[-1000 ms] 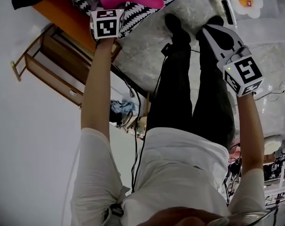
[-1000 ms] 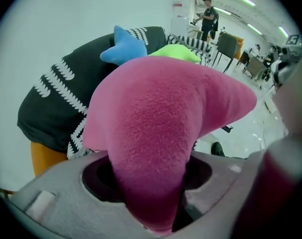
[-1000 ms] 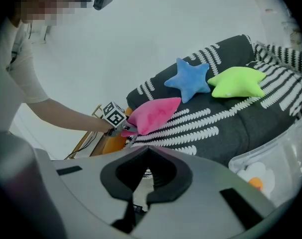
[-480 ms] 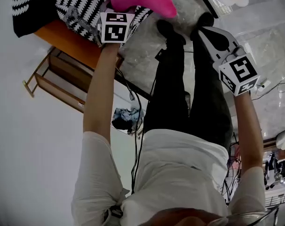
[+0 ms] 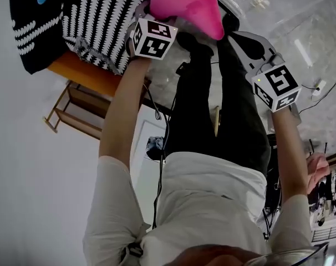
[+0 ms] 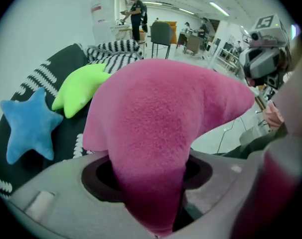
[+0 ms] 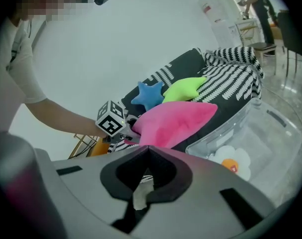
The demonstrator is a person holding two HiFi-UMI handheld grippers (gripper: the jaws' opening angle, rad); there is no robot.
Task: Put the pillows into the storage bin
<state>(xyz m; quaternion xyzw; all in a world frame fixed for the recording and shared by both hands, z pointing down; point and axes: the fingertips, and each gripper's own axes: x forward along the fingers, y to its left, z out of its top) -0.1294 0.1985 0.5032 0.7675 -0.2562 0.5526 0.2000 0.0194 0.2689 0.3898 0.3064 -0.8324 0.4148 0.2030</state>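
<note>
The left gripper [image 5: 146, 15] pinched the pink star pillow [image 6: 161, 113] near the clear storage bin [image 7: 270, 133]. The right gripper [image 7: 147, 151] was pressed together with nothing inside

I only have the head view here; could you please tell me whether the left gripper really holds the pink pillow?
Observer: Yes, the left gripper view shows the left gripper clamped on one point of the pink pillow.
Operator: Is anything in the bin yet?
Observer: A white flower pillow appears to lie inside the clear storage bin.
Operator: What remains outside?
Observer: A green star pillow lies beside a blue star pillow on the black-and-white cushion.
</note>
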